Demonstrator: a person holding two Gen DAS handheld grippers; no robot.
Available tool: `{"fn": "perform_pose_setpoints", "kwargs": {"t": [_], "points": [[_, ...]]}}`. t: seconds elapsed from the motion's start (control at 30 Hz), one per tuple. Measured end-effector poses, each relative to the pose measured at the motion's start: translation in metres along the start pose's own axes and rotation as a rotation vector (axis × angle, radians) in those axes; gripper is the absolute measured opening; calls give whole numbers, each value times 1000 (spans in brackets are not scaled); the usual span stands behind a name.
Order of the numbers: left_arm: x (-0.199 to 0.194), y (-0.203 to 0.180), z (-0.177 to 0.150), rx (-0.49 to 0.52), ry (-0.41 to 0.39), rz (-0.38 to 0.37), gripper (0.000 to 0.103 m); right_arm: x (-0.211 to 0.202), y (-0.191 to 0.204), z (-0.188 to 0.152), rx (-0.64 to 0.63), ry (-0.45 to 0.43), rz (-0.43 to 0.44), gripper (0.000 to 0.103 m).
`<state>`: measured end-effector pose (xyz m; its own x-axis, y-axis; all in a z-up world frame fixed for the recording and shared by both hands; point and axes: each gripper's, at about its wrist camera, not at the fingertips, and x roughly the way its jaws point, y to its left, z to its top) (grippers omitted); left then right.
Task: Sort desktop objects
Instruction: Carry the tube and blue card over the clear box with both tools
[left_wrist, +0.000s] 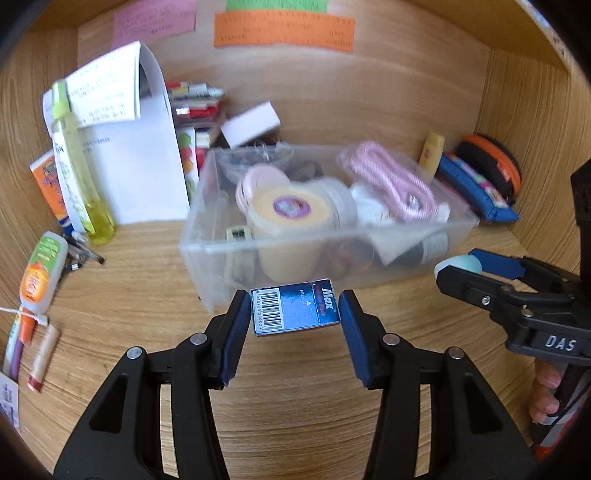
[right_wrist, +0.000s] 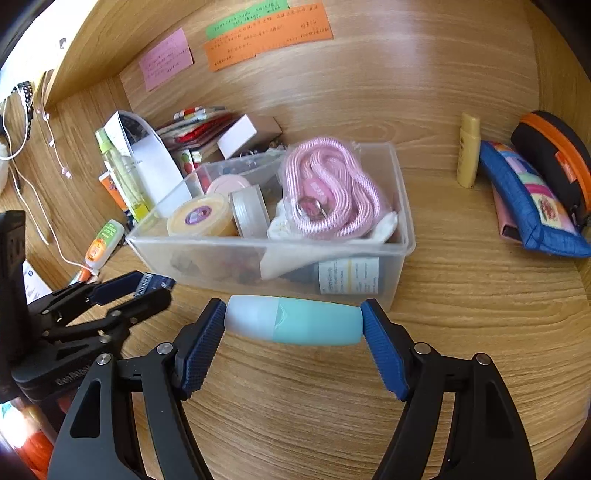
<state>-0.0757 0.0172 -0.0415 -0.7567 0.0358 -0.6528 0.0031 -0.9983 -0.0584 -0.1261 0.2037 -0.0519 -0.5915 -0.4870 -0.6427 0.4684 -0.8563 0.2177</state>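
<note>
Wood-grain laminate covers the desk (right_wrist: 461, 332) and the walls of its alcove, where pink, green and orange paper notes (left_wrist: 284, 31) are stuck up behind a clear plastic rectangular bin (right_wrist: 402, 206) crowded with a coiled pink rope (right_wrist: 328, 188), a round yellow tub (right_wrist: 201, 218) and a roll of tape (right_wrist: 249, 210). Just in front of the bin, the left gripper (left_wrist: 295, 314) pinches a small flat dark-blue cardboard staple box (left_wrist: 295, 312), barcode side up, between its ribbed blue pads. Beside it the right gripper (right_wrist: 293, 321) clamps a smooth rounded teal bottle with a frosted white cap (right_wrist: 295, 321) end to end, lying crosswise above the desk.
</note>
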Motion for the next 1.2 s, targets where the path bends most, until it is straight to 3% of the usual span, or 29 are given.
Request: {"fn": "perform_pose_setpoints", "kwargs": {"t": [0.33, 0.47, 0.63, 0.9, 1.2], "points": [[-15, 17, 37, -10, -118, 8, 49, -17, 11, 34, -26, -95, -15, 72], [-11, 25, 51, -24, -135, 4, 49, -19, 16, 55, -46, -131, -22, 72], [8, 39, 73, -35, -133, 51, 49, -13, 28, 77, -97, -154, -50, 72], [34, 47, 100, -32, -110, 7, 49, 2, 36, 100, -102, -148, -4, 72], [51, 50, 90, -35, -77, -4, 49, 49, 49, 128, -166, -59, -31, 72]]}}
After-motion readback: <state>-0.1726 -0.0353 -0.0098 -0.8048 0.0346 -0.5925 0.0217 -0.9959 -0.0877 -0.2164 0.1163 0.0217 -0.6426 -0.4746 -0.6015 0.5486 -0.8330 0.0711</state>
